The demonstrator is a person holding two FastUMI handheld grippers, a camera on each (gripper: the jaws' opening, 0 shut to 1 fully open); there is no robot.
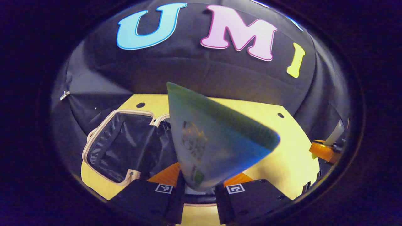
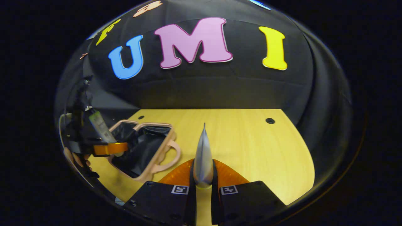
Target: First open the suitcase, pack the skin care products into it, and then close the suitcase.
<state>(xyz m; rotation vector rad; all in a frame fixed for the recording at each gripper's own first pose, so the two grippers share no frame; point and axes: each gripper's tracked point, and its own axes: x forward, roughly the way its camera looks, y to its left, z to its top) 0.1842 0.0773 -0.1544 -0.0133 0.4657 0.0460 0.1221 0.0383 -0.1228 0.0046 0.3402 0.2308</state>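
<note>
- Left hand-held gripper [image 1: 199,188] pinches a tube [image 1: 213,141]; my right one [image 2: 203,188] pinches a second tube [image 2: 203,157].
- Suitcase [image 2: 163,147] lies open on the surface [image 2: 251,147]; packing both and closing remain, I judge.

Right tongs [image 2: 203,175] clamp a silver tube [image 2: 203,157].

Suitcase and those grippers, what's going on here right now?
A person is packing skin care tubes into a suitcase that lies open on the yellow table. The left gripper is shut on a green-tipped tube, held up beside the open case. The right gripper is shut on a silver tube over the table, to the right of the case. Neither tube is in the case yet.
</note>
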